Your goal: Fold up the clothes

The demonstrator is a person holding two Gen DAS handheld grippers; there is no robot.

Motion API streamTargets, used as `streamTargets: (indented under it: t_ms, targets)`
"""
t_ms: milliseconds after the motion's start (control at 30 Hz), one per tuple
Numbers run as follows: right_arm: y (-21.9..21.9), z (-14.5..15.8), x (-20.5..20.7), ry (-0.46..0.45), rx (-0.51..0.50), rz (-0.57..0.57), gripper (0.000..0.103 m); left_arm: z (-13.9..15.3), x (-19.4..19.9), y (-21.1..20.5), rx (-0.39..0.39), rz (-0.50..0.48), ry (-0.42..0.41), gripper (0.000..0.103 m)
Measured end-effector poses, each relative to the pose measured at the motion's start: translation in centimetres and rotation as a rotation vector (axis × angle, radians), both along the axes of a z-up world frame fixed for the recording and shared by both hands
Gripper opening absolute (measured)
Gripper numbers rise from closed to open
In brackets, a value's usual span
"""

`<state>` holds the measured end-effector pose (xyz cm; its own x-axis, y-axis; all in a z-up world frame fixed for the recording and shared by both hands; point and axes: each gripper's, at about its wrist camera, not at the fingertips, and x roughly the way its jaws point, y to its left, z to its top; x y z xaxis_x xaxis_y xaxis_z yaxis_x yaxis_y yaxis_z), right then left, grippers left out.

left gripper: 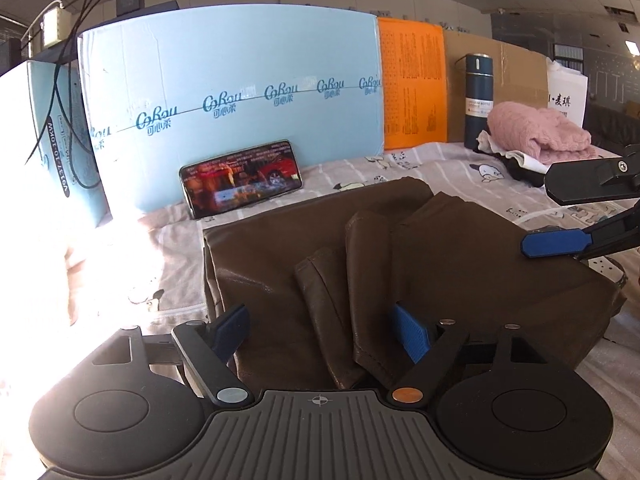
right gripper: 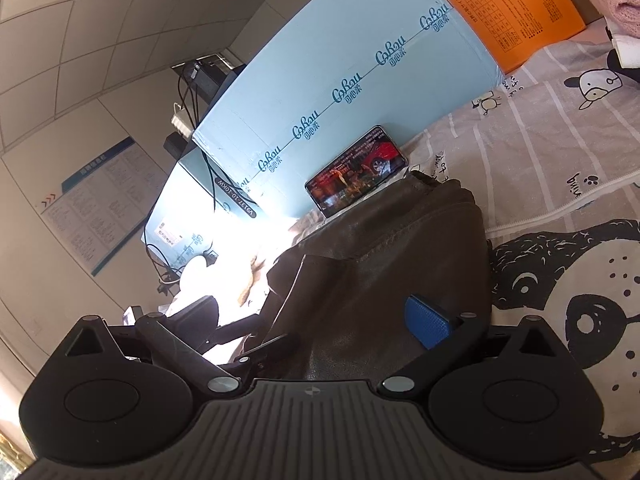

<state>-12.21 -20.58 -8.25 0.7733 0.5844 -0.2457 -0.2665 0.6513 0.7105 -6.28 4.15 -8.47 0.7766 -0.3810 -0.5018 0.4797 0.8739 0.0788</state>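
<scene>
Garment: brown leather-look garment point(left gripper: 400, 256), partly folded, centre of the patterned bed sheet point(left gripper: 440, 160).
Left gripper point(left gripper: 320, 332): jaws wide, straddling near folds.
Right gripper point(right gripper: 340, 320): probably open; left finger obscured.
Remaining: final folds, tidying.

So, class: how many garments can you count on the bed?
2 clearly: the brown garment under the grippers, the pink sweater beside the bottle. Others may lie beneath it.

Phone point(left gripper: 241, 178) leans on blue box point(left gripper: 228, 92); orange board point(left gripper: 412, 84), flask point(left gripper: 478, 100) beside cardboard point(left gripper: 516, 68)
</scene>
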Motion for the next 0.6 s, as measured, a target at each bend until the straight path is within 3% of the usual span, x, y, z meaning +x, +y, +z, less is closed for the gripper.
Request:
streamTargets:
  t_ms: [67,267,433,600]
  targets:
    - [-0.1,0.0,-0.1,-0.003,0.006,-0.008,0.100,0.4,0.1,1.0,-0.064,0.022,0.021,0.086]
    - [-2.5,-0.5,0.0,0.034,0.080,-0.170,0.100,1.1,0.1,7.1,-0.399,0.143,0.200,0.089]
    - [-3.7,-1.1,0.4,0.089,0.102,-0.259,0.100,1.0,-3.1,10.0,-0.519,0.182,0.250,0.093]
    - [-4.5,-1.7,1.0,0.146,0.111,-0.316,0.100,-0.2,-5.8,11.2,-0.637,0.160,0.379,0.095]
